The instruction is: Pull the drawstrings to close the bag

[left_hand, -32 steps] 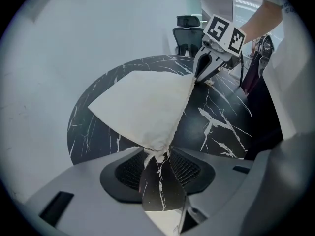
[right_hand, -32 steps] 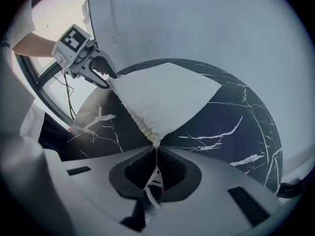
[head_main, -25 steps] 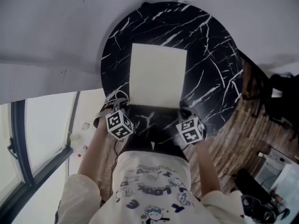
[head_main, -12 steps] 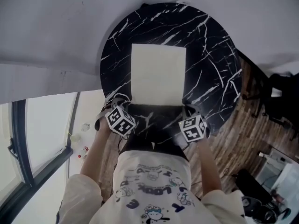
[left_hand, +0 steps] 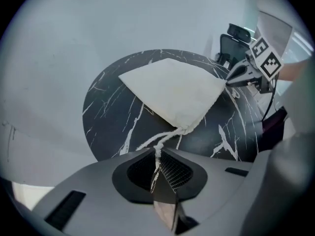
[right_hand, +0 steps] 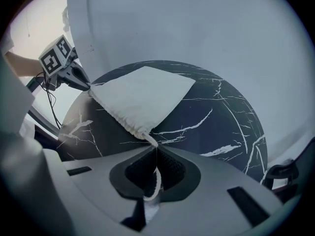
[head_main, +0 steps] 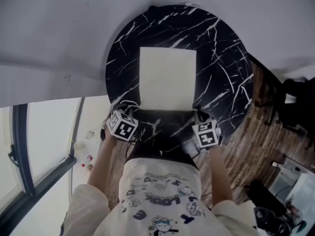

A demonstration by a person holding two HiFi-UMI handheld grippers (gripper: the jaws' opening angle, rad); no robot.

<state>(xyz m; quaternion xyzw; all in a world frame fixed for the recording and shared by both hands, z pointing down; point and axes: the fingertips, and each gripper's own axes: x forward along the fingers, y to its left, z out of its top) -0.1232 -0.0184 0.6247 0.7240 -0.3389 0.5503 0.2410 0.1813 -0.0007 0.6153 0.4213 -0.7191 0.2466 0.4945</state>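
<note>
A flat cream drawstring bag lies on the round black marble table, its mouth toward me. My left gripper is at the bag's near left corner. Its jaws have just been closing and now pinch the white drawstring, so the left gripper is shut on the cord. My right gripper is at the near right corner. In the right gripper view the right gripper is shut on the other drawstring, which loops behind the pads. The bag puckers slightly at both corners.
The table's near edge lies right below both grippers. A window frame and small bottles are low on the left. Wooden floor and dark furniture are on the right. A grey wall runs behind the table.
The left gripper's cube has rolled and slid slightly left. The right gripper has drifted right and toward me, away from the bag's corner. The bag lies where it was.
</note>
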